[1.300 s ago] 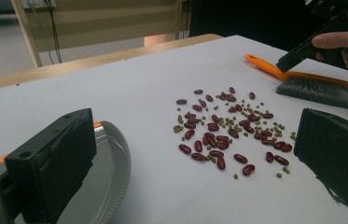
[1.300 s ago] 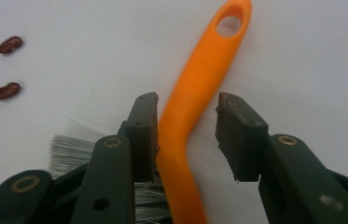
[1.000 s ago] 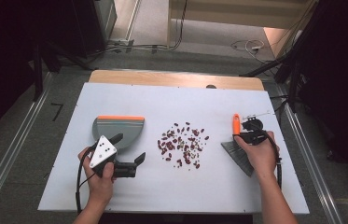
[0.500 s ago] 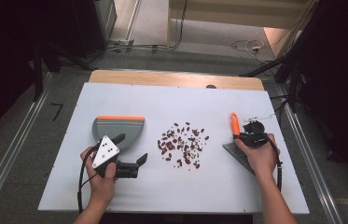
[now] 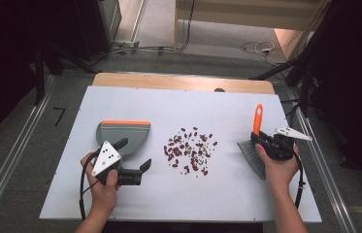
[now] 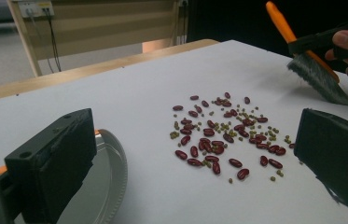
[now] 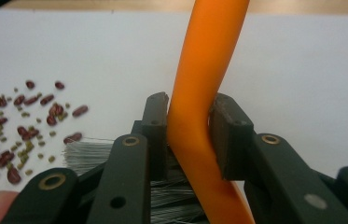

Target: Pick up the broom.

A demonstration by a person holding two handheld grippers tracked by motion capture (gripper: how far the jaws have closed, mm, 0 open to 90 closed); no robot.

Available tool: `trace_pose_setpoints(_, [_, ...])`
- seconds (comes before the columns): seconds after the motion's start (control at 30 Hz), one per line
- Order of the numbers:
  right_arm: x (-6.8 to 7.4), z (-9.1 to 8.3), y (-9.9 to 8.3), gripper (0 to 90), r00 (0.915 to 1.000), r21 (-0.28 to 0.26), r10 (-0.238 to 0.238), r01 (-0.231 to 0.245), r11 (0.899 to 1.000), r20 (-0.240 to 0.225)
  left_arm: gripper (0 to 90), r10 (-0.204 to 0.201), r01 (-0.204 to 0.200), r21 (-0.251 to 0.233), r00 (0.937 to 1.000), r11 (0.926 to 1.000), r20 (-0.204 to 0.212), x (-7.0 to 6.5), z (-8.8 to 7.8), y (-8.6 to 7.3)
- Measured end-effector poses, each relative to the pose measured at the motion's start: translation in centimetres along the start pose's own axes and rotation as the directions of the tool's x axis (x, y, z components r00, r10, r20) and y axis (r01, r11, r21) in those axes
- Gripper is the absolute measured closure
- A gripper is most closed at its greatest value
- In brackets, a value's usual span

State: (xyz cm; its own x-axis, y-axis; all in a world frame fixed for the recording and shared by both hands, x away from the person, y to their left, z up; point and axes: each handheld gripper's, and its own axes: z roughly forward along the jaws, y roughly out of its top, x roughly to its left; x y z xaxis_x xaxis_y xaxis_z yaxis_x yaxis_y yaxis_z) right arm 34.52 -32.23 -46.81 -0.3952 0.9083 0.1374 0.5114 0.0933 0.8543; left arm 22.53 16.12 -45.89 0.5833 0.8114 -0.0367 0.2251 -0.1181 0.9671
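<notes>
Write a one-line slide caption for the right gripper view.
Right gripper clamps the brush's orange handle, grey bristles beside scattered beans on the white table.

I see a white rectangular surface with a strip of bare light wood along its twelve o'clock edge. Beyond, grey carpeted floor carries loose black cables at twelve o'clock.

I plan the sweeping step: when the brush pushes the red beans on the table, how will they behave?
The red beans look smooth and oval, so they will probably roll and scatter across the flat white table. The brush bristles look fine, so some may slip past.
</notes>
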Motion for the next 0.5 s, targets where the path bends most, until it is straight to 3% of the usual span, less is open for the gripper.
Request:
trace_pose_setpoints(0.13, [0.1,-1.3,0.1,68.1,0.9999,-0.116,0.008,-0.010,0.993,-0.015,0.0,0.002,-0.002,-0.001,1.0000,1.0000,0.005,-0.1,0.1,0.1])
trace_pose_setpoints(0.23, [0.2,-2.0,0.5,68.3,0.9976,-0.183,0.029,-0.040,0.982,-0.062,0.0,0.001,-0.001,-0.005,1.0000,1.0000,0.009,-0.2,0.2,0.1])
trace_pose_setpoints(0.4, [1.2,-3.4,1.6,68.6,0.9947,-0.268,0.036,-0.060,0.962,-0.096,0.0,0.003,-0.003,-0.009,0.9999,1.0000,0.017,-0.4,0.2,0.3])
trace_pose_setpoints(0.5, [2.1,-4.2,2.3,68.6,0.9943,-0.301,0.012,-0.044,0.953,-0.106,0.0,0.003,-0.003,-0.017,0.9998,0.9999,0.022,-0.6,0.2,0.4])
